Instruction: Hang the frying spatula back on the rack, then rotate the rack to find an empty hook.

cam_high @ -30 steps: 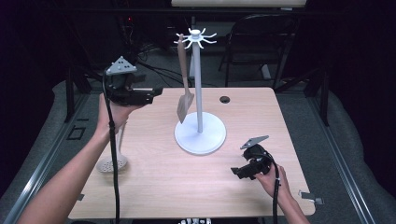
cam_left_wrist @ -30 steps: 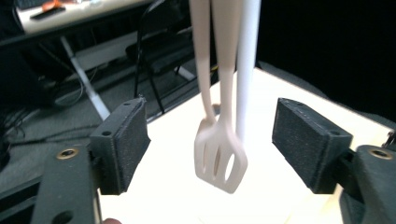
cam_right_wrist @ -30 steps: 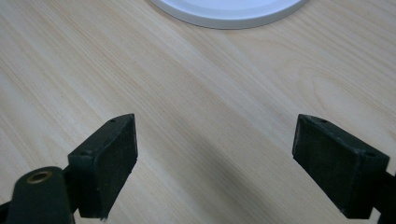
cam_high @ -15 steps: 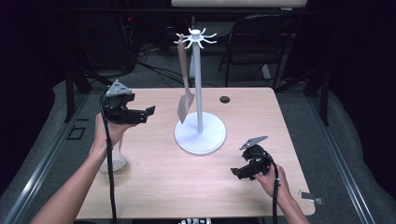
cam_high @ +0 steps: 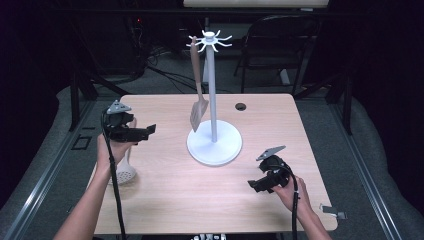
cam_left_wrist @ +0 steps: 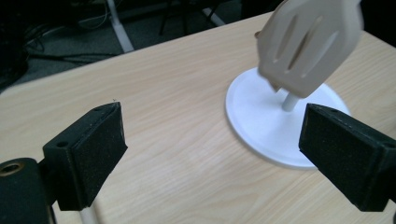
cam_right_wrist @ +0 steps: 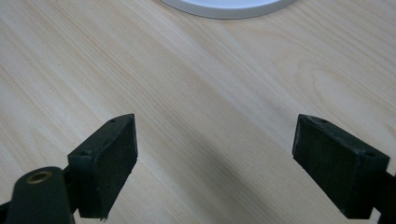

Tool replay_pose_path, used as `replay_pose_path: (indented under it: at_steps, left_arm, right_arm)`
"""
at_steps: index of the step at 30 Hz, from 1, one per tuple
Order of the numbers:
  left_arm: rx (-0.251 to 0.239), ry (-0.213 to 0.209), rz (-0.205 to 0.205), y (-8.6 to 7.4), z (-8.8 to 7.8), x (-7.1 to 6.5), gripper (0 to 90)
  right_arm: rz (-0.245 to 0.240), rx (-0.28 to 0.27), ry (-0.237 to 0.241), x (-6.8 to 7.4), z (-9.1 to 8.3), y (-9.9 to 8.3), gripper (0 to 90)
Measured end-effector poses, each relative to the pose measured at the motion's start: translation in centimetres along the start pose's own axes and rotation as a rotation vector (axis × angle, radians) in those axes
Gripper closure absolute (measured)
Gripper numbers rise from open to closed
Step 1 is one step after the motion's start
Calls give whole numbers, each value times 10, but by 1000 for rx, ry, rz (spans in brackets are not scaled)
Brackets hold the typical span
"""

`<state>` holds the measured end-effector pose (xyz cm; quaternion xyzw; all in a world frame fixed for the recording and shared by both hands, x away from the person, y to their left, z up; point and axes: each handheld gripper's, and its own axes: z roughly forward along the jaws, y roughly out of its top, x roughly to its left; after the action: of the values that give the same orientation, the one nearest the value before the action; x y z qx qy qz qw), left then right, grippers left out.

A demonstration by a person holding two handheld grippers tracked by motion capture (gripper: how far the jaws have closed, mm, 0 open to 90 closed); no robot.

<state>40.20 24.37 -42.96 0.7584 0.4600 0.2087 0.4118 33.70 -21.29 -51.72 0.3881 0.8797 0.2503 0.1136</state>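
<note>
high view: the left hand-held gripper [cam_high: 148, 131] hangs at nine o'clock over the surface [cam_high: 165, 200], jaws apart with nothing between them; they have just been opening. a slotted spatula [cam_high: 198, 112] hangs from the white hook stand [cam_high: 214, 147] at the centre, and a pale skimmer [cam_high: 123, 172] lies flat on the surface just below the left hand, at about eight o'clock. the right hand-held gripper [cam_high: 255, 185] sits low at four o'clock, jaws apart and empty.

left gripper view: the jaws frame bare wood, with the spatula blade [cam_left_wrist: 308, 44] and stand base [cam_left_wrist: 261, 121] at one o'clock.

right gripper view: wide jaws over bare surface, the stand base's rim [cam_right_wrist: 229, 7] at twelve o'clock.

risk, as i judge it: the skimmer lies flat, so a steep reach could scrape the surface or pinch only its thin handle, letting it twist; a careless swing could knock the hanging spatula.
</note>
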Motion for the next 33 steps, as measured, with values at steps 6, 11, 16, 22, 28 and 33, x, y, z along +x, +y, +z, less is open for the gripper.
replay_pose_path:
  at_steps: [6, 11, 16, 22, 28, 33]
  left_arm:
    - [50, 42, -40, -14, 7, 17, 72]
    - [105, 100, -32, -20, 12, 27, 77]
    - [173, 150, -48, -31, 20, 38, 98]
    - [245, 177, -118, -45, 36, 55, 160]
    - [337, 201, -161, -63, 52, 70, 361]
    - [387, 234, -155, -72, 61, 76, 497]
  right_arm:
    - [4, -1, 7, 2, 3, 2, 135]
    - [-5, 10, 18, 3, 5, 2, 134]
    - [-6, 4, 25, 2, 5, 2, 134]
    - [-9, 11, 36, 3, 6, 2, 134]
    - [-7, 23, 35, 4, 6, 3, 134]
    - [-11, 23, 42, 5, 9, 3, 135]
